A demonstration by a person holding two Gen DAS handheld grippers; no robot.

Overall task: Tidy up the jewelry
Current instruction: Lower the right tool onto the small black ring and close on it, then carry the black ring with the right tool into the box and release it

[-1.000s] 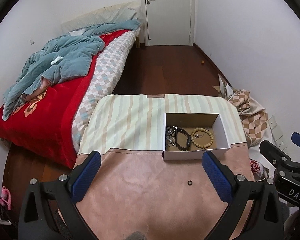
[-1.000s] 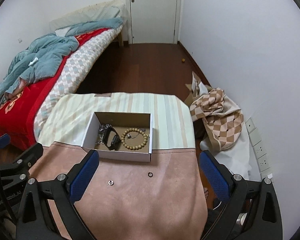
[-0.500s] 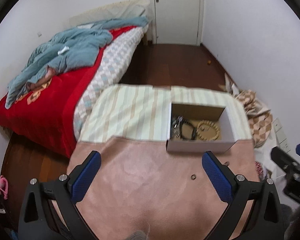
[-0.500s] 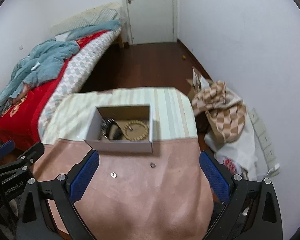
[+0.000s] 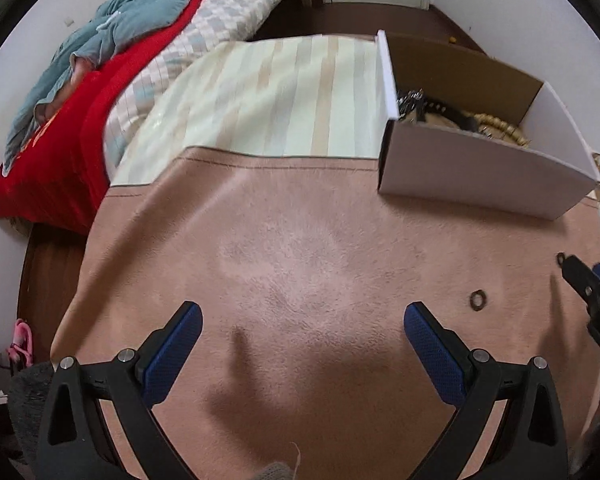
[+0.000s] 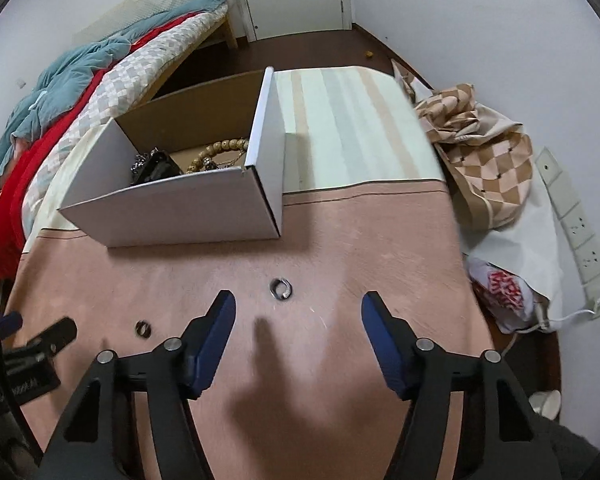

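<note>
Rings are what we have left to gather: a silver ring (image 6: 281,289) lies flat on the pink suede cloth (image 6: 340,240), just ahead of our right gripper (image 6: 297,308), and a darker ring (image 6: 142,328) sits well to its left, near the left gripper's tip. Both look light, hard and smooth, so we judge they will slip or skate on the nap unless the pads pinch across the band from opposite sides. Lying flat, each has its hole facing up and no long axis to line up with. Our right jaws have just been closing and now stand half apart with nothing between them. Our left gripper (image 5: 302,320) hangs wide open over bare cloth, empty. Behind the rings stands the white cardboard box (image 6: 171,204), holding a wooden bead bracelet (image 6: 219,152) and a black strap.
</note>
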